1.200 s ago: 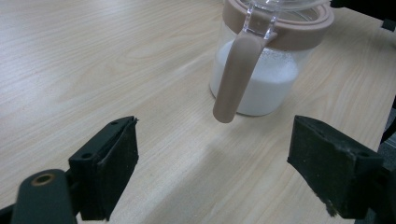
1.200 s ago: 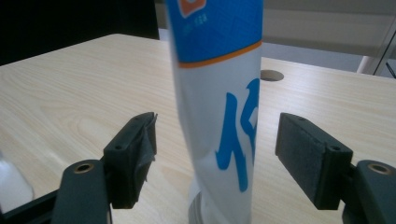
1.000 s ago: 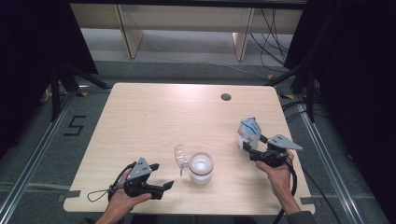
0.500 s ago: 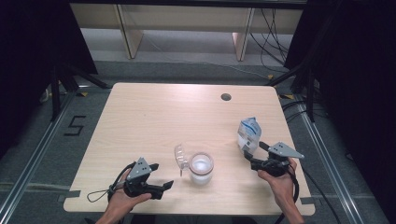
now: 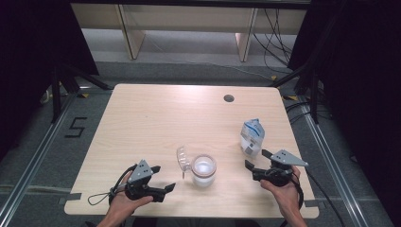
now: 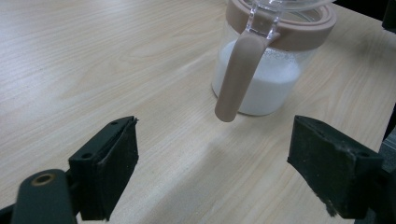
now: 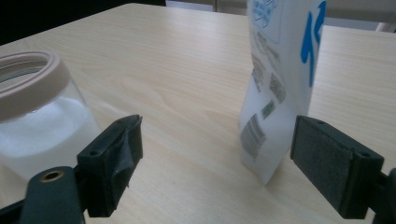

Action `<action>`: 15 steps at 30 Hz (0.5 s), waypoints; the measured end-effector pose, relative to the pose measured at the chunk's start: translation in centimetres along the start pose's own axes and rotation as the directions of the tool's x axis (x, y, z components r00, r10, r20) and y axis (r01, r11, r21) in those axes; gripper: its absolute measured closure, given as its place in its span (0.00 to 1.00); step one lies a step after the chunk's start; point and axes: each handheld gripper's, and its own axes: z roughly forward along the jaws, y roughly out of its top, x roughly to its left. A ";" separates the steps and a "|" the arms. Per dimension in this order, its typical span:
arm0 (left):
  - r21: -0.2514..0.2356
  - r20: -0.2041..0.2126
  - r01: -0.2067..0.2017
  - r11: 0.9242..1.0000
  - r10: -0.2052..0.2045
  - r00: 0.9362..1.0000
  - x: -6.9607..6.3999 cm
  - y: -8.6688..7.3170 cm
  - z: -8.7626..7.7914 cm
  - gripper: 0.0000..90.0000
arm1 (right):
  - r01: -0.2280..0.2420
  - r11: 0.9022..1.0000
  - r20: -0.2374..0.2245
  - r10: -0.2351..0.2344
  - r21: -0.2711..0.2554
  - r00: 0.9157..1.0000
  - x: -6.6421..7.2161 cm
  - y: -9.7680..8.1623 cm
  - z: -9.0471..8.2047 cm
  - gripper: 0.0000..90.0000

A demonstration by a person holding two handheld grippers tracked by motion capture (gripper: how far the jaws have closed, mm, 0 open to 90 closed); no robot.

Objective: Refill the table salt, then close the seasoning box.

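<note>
- The right tool (image 5: 254,160) rests low over the tabletop (image 5: 156,123) near its right front corner, held by the person's right hand (image 5: 283,189).
- Its jaws have just been opening and now stand wide apart; nothing is between them.
- The white carton (image 5: 251,137) with blue print stands upright on the tabletop, just beyond the right tool and free of it. In the right gripper view the carton (image 7: 280,79) is ahead of the jaws, closer to the right one, and not touching either pad.
- The left tool (image 5: 163,178) is near the front edge on the left side, in the left hand (image 5: 125,201). Its jaws are also wide apart and hold nothing.
- The glass jar (image 5: 204,169) with a beige rim stands between the two tools and contains a white liquid. Its handle (image 6: 239,74) points toward the left tool but stays ahead of the jaws.
- A clear lid (image 5: 183,156) stands open at the jar's left side.
</note>
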 end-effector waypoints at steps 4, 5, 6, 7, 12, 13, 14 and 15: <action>0.006 -0.006 -0.010 1.000 0.010 1.000 0.0 0.0 -0.1 0.17 | 0.051 0.999 -0.022 -0.050 0.019 0.998 0.7 -0.2 -0.1 0.19; -0.008 0.004 -0.008 1.000 0.008 1.000 0.0 -0.1 0.0 0.17 | 0.054 0.998 -0.021 -0.053 0.027 0.998 0.9 -0.2 -0.2 0.19; -0.005 0.005 -0.002 1.000 0.002 1.000 0.0 0.0 -0.1 0.17 | 0.051 0.998 -0.038 -0.050 0.028 0.998 1.1 -0.3 -0.2 0.19; 0.001 -0.001 -0.006 1.000 0.006 1.000 0.1 0.0 -0.1 0.17 | 0.045 0.998 -0.031 -0.043 0.046 0.999 1.5 -0.3 -0.4 0.19; -0.002 -0.008 0.002 1.000 -0.002 1.000 0.0 0.0 0.0 0.17 | 0.083 0.995 -0.054 -0.080 0.057 0.995 2.0 -0.7 -0.5 0.19; -0.001 -0.009 0.002 1.000 -0.002 1.000 0.0 0.0 0.0 0.17 | 0.069 0.995 -0.068 -0.064 0.065 0.996 2.1 -0.8 -0.7 0.19; 0.000 -0.010 0.002 1.000 -0.002 1.000 0.0 0.0 0.0 0.17 | 0.074 0.996 -0.065 -0.070 0.057 0.995 2.1 -0.8 -0.6 0.19; 0.007 -0.020 0.000 1.000 0.000 1.000 0.1 0.0 -0.1 0.17 | 0.081 0.995 -0.058 -0.078 0.058 0.995 2.1 -0.9 -0.7 0.19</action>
